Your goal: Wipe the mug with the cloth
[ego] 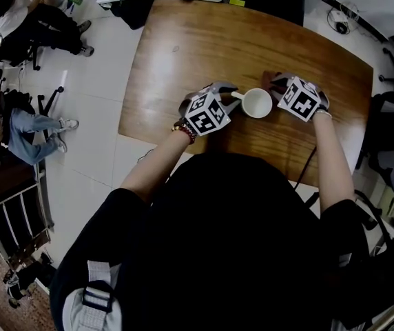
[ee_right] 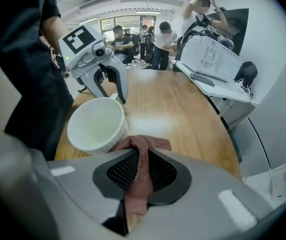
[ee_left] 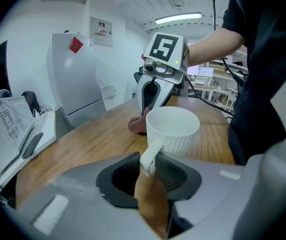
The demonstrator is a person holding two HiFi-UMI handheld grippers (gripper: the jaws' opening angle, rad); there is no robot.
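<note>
A white ribbed mug [ego: 257, 103] stands upright on the wooden table [ego: 183, 40]. My left gripper [ego: 228, 92] reaches it from the left. In the left gripper view its jaws [ee_left: 150, 159] are shut on the mug's handle [ee_left: 151, 154], with the mug [ee_left: 173, 129] just beyond. My right gripper [ego: 277, 83] sits at the mug's right. It [ee_right: 140, 156] is shut on a reddish-brown cloth [ee_right: 142, 149], and the cloth's bunched end lies against the side of the mug [ee_right: 95, 124]. Each gripper sees the other across the mug: the right gripper [ee_left: 150, 101] and the left gripper [ee_right: 112, 91].
White office machines [ee_right: 213, 59] and a tray of papers [ee_left: 18, 129] stand along the table's far side. A white cabinet [ee_left: 78, 79] is behind them. Several people sit at the left of the room [ego: 18, 19]. Office chairs [ego: 390, 150] stand to the right.
</note>
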